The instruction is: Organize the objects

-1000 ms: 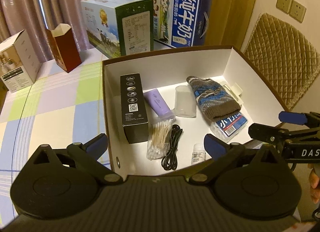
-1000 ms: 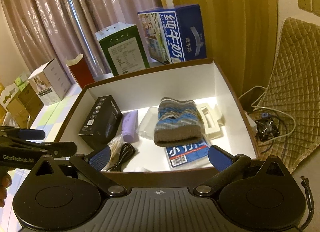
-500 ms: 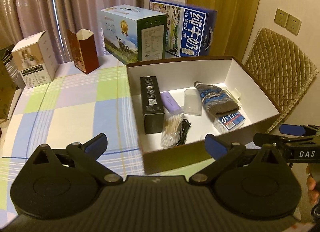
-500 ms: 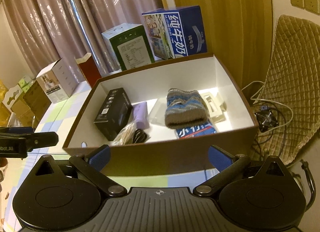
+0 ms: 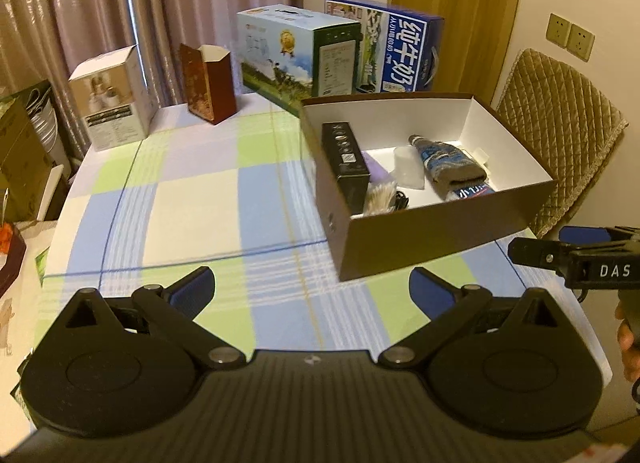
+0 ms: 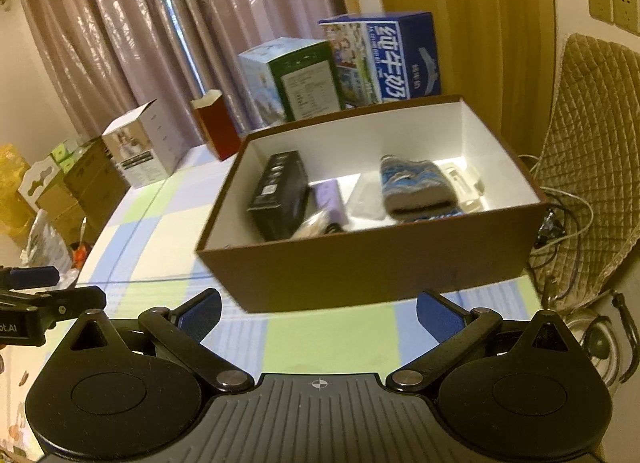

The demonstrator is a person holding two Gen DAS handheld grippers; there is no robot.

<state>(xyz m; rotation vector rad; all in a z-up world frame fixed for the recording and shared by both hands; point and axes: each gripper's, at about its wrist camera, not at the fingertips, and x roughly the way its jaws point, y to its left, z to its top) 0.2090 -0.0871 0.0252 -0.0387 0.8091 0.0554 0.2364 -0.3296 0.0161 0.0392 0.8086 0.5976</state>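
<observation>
Looking down across a table with a checked cloth (image 5: 192, 199) in a curtained room.

Showing, right of centre in the left wrist view, an open brown box (image 5: 440, 239) sitting on the cloth near the table's right edge. In the right wrist view, filling the middle of the frame with the same box.

Lying inside, from left to right:
- a black carton (image 5: 346, 159) against the left wall
- a purple tube (image 5: 376, 171)
- a clear plastic container (image 5: 408, 167)
- a knitted sock (image 5: 450, 163)

Lying nearer the front wall: a bundle of cotton swabs (image 5: 380, 199), a black cable (image 5: 400, 201) and a blue packet (image 5: 472, 193).

Hovering at the bottom of its own view, in front of the box and apart from it: the left gripper (image 5: 310, 283), jaws spread wide and gripping nothing. Doing the same in the right wrist view: the right gripper (image 6: 318, 303), wide and empty.

Standing along the far edge of the table, upper part of the frame:
- a white box (image 5: 112, 99)
- a red box (image 5: 208, 83)
- a green-and-white carton (image 5: 296, 55)
- a blue milk carton (image 5: 404, 51)

Judging the task to be nearing its end: small items sitting gathered in the brown box, and nothing small lying loose on the visible cloth. Possibly remaining: closing the box, though showing no lid anywhere. Not being able to tell whether the far cartons belong to the job.
</observation>
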